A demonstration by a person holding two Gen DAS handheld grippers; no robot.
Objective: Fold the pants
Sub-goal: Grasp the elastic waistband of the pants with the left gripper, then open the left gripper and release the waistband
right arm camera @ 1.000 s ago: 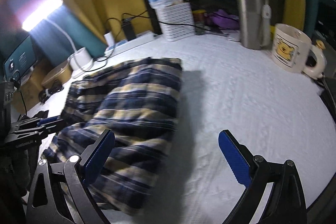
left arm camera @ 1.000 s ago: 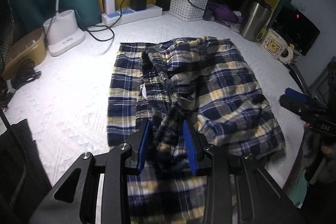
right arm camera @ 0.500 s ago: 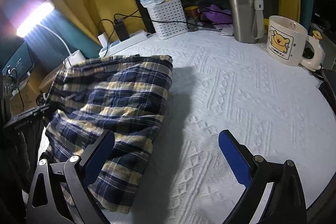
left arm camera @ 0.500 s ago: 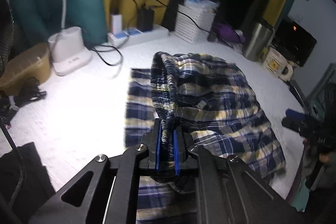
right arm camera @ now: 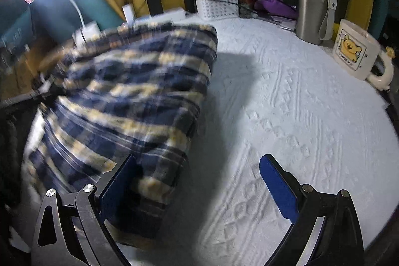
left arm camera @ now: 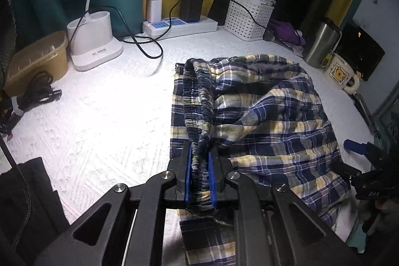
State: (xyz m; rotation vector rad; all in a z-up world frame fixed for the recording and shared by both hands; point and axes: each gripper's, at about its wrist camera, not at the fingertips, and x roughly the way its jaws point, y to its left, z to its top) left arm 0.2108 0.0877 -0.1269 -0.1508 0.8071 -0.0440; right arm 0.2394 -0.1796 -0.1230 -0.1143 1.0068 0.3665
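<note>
Left wrist view: left gripper (left arm camera: 200, 176) is clamped on the gathered elastic waistband (left arm camera: 199, 101) of the plaid pants (left arm camera: 269, 126), band pinched between the blue pads though the jaws are easing open a touch. Pants lie bunched on the white bedspread (left arm camera: 104, 121), just right of the lamp base (left arm camera: 93, 41) & in front of the white basket (left arm camera: 247, 16). Cloth looks light, soft, floppy w/ no stiffness, so it'll sag wherever unsupported; waistband is the thickest, least slippery hold (a 2nd grip at the other corner would prob keep the fold square). This view alone shows the band & the grip

Right wrist view: right gripper (right arm camera: 197, 187) stands wide open w/ nothing pinched; its left pad sits over the near edge of the pants (right arm camera: 129, 96), right pad over bare bedspread. Only this view shows the pants' far side edge raised & blurred, & free space toward the bear mug (right arm camera: 354, 51), well right of the basket
</note>
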